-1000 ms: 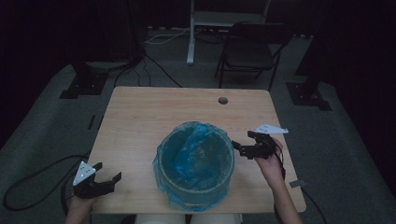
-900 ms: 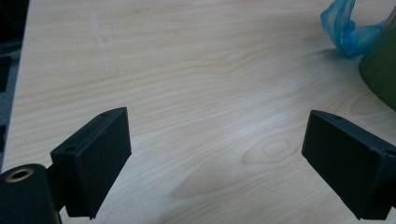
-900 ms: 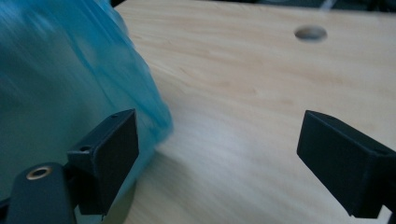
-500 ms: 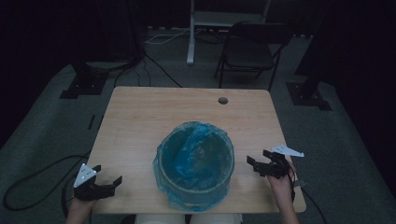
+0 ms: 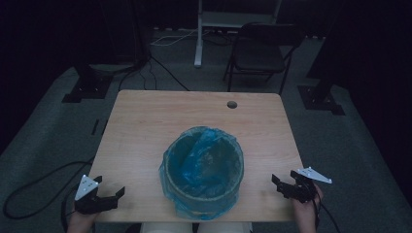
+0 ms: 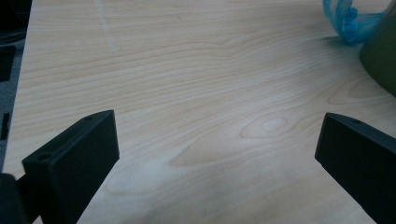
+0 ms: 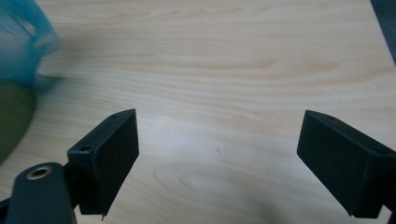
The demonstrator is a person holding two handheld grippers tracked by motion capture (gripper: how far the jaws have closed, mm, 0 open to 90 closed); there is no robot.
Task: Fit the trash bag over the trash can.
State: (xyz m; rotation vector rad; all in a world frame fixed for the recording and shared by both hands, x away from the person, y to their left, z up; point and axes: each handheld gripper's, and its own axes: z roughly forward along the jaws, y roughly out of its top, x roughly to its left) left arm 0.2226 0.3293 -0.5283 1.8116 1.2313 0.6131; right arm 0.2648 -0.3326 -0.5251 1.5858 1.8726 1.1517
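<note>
A round bin lined with a blue plastic bag (image 5: 203, 167) stands at the front middle of the wooden table (image 5: 145, 126). My left gripper (image 5: 111, 188) rests at the table's near left corner, left of the bin. Its jaws have just been opening and stand open over bare wood with nothing between them (image 6: 217, 149). The bag's edge (image 6: 350, 18) and the bin's olive wall (image 6: 380, 51) sit at the upper right of the left gripper view. My right gripper (image 5: 284, 178) is low at the near right corner, open over bare wood (image 7: 217, 154), with the bag (image 7: 21, 37) to its left.
A cable hole (image 5: 231, 104) is near the table's far edge. Beyond the table stand a dark folding chair (image 5: 262, 53) and a white post (image 5: 198, 34). Black stand bases (image 5: 85, 90) and cables (image 5: 39, 179) lie on the floor to the left.
My right gripper has moved from beside the bin's right rim down and back to the table's near right corner. The left gripper has stayed in place.
</note>
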